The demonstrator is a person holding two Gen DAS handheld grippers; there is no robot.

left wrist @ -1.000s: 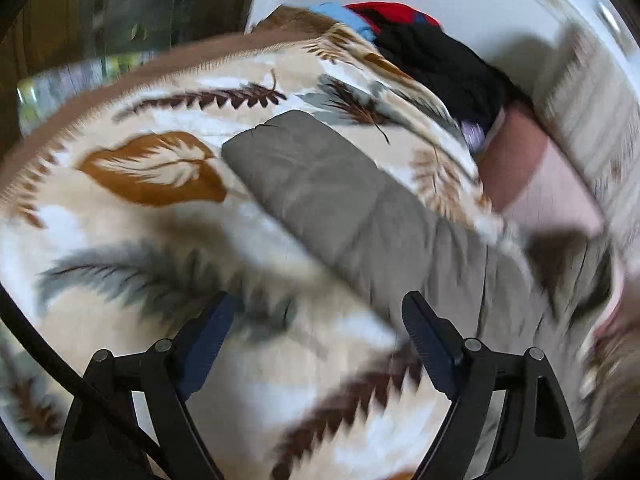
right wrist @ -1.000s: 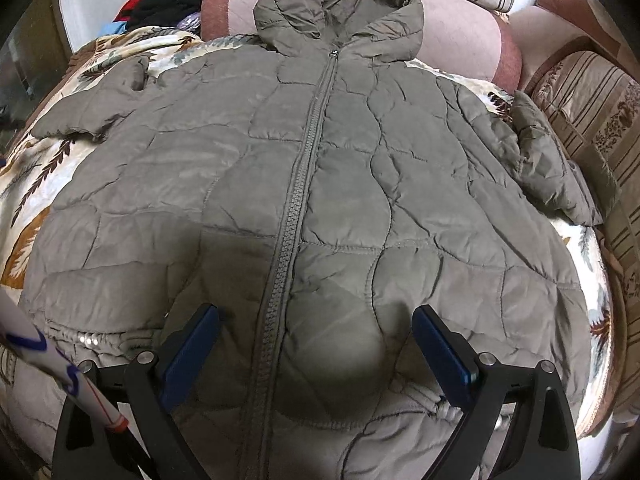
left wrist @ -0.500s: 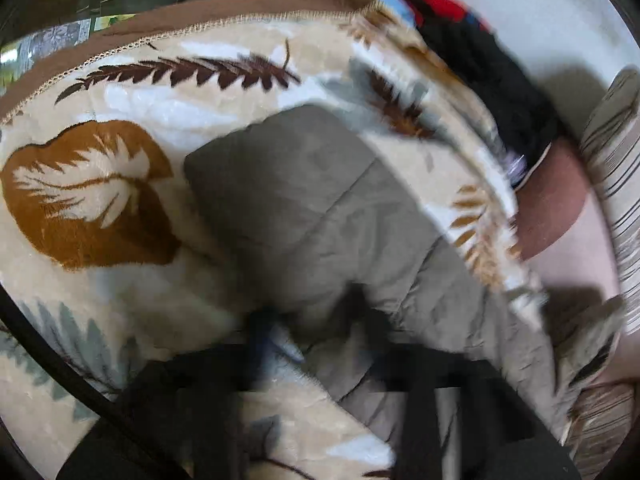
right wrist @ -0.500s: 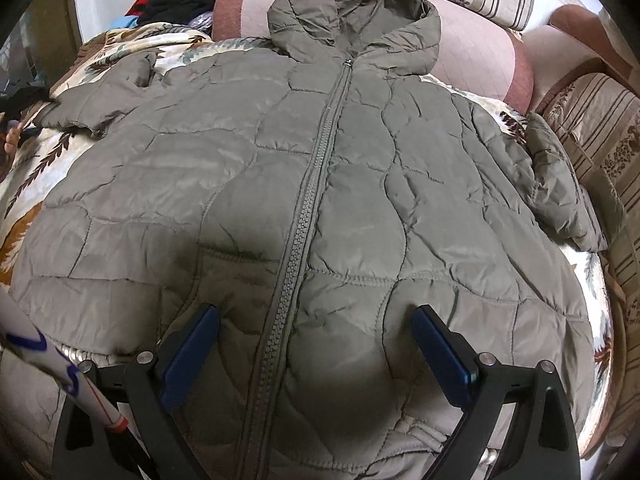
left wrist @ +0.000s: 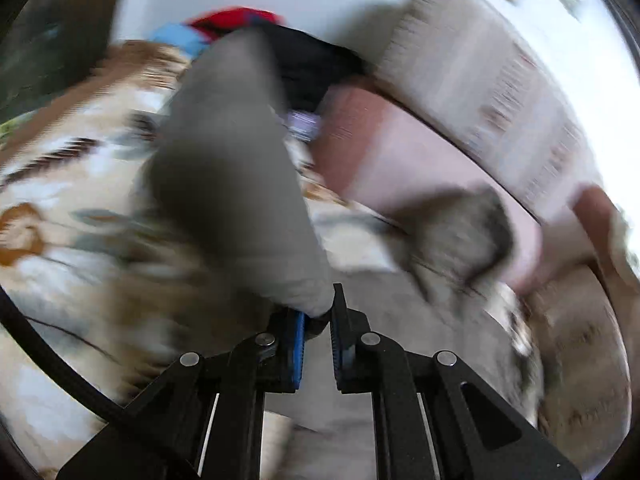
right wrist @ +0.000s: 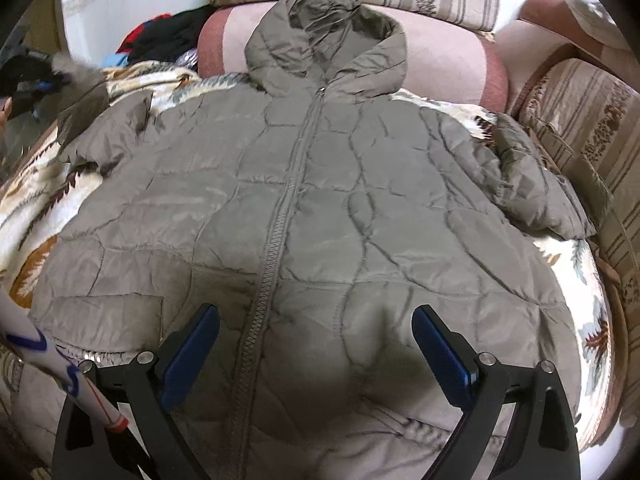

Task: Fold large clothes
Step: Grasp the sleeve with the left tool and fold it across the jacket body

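So the olive quilted hooded jacket [right wrist: 312,208] is laid out face up, zipped, on a leaf-print blanket [right wrist: 28,216] over the sofa, hood [right wrist: 324,36] up against the pink cushion [right wrist: 448,68] at the back. The left gripper [left wrist: 318,316] has just been closing and now its jaws are pinched tight on the cuff end of the jacket's sleeve [left wrist: 232,168], which stands up off the blanket in the left wrist view (that picture is pretty smeared, so detail is rough). In the right wrist view you can just see that sleeve lifted at the far left edge. The right gripper [right wrist: 316,344] hovers over the lower front near the zipper [right wrist: 280,220] with jaws spread wide, nothing in them. My read: this is the sleeve-in step, hardly started, with the other sleeve [right wrist: 532,184] lying out toward the striped sofa arm [right wrist: 592,128]. Handling-wise it looks puffy and light, soft enough to flop anywhere, and the shiny shell is probably slippery, so a thin pinch could slide off. I'd grab at cuffs, hem or seams where the fabric bunches, and expect the padding to spring back, so folds likely need pressing down.
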